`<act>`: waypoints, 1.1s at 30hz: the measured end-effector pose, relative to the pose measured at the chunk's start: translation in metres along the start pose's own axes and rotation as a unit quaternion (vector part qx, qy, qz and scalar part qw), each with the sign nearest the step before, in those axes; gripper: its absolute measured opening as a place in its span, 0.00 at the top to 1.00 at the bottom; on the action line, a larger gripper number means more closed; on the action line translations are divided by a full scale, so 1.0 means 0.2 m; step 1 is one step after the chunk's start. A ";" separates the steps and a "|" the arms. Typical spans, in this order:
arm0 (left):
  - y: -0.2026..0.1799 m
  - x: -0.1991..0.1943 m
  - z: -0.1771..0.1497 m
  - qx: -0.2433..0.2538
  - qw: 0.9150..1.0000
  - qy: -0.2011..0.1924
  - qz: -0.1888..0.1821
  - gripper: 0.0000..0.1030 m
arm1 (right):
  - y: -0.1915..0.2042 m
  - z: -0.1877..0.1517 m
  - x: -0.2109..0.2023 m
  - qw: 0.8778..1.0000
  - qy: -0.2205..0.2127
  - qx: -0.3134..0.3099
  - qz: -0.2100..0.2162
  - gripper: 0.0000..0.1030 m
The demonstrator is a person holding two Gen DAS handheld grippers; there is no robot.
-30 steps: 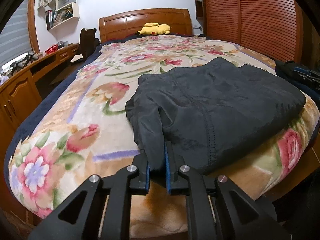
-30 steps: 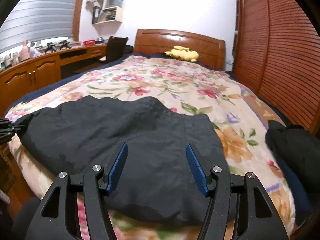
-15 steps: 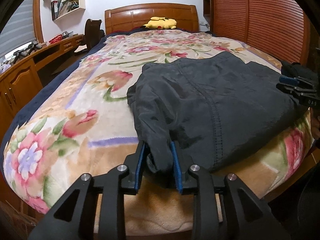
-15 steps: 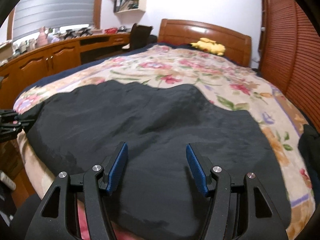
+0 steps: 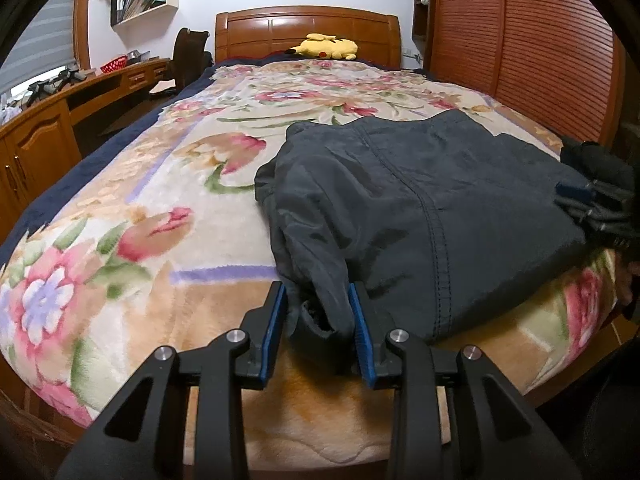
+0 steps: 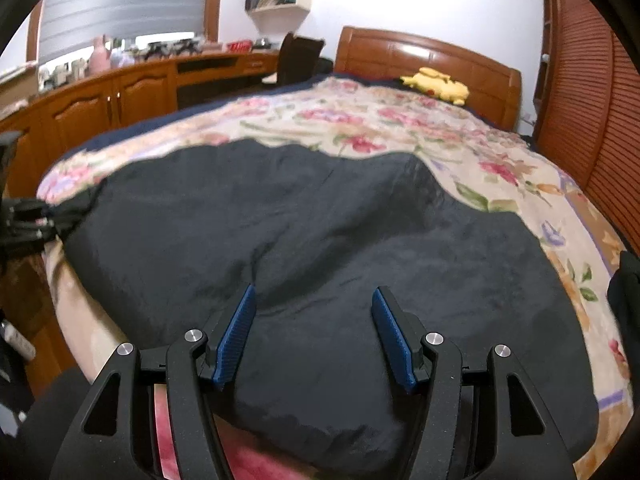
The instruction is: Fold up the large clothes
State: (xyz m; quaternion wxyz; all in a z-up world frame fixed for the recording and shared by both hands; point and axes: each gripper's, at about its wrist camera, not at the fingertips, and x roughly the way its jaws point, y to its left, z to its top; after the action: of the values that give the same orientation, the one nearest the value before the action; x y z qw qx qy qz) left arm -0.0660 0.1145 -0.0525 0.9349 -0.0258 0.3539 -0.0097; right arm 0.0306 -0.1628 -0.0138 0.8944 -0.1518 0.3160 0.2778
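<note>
- While the dark garment (image 5: 432,200) lies spread over the near end of the bed (image 5: 192,216), on its floral blanket, one bunched corner of it hangs over the mattress edge right between the blue pads of your left gripper (image 5: 318,322).
- That cloth touches the right-hand pad; on the other side a sliver of gap shows, so your left gripper stands slightly apart and is not squeezing the fabric.
- Your left gripper tilts downward at the foot edge of the bed, with the rest of the garment stretching away up and to the right of it.
- Your right gripper (image 6: 314,334) has its pads wide apart, with nothing clamped; the garment (image 6: 320,240) fills the space under and ahead of them.
- From the pictures you cannot tell whether those fingertips touch the fabric or sit just over it.
- It also angles downward, placed over the garment's near edge toward the side of the bed nearest the slatted wardrobe doors (image 6: 600,112).
- Each gripper appears at the edge of the other's view, at opposite ends of the garment's near hem.
- Well beyond the garment, a yellow plush toy (image 5: 326,46) rests against the headboard (image 5: 304,28).
</note>
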 end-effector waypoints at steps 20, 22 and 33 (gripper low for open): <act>-0.53 -0.27 0.63 0.083 0.990 -0.101 -0.047 0.97 | -0.17 -0.06 -0.03 0.999 0.018 0.027 -0.003 0.39; -0.62 -0.27 0.69 0.097 0.988 -0.103 -0.054 0.97 | -0.19 -0.07 -0.06 0.999 0.014 0.029 -0.008 0.39; -1.30 -0.14 0.94 0.199 0.971 -0.085 -0.104 0.97 | -0.50 -0.18 -0.25 0.994 0.001 0.089 -0.063 0.39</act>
State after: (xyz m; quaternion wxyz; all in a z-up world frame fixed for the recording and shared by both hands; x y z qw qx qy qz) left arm 0.0381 -0.1373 0.1210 0.9418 0.1230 0.2597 -0.1746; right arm 0.0408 -0.2794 0.0009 0.9199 -0.0910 0.3300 0.1916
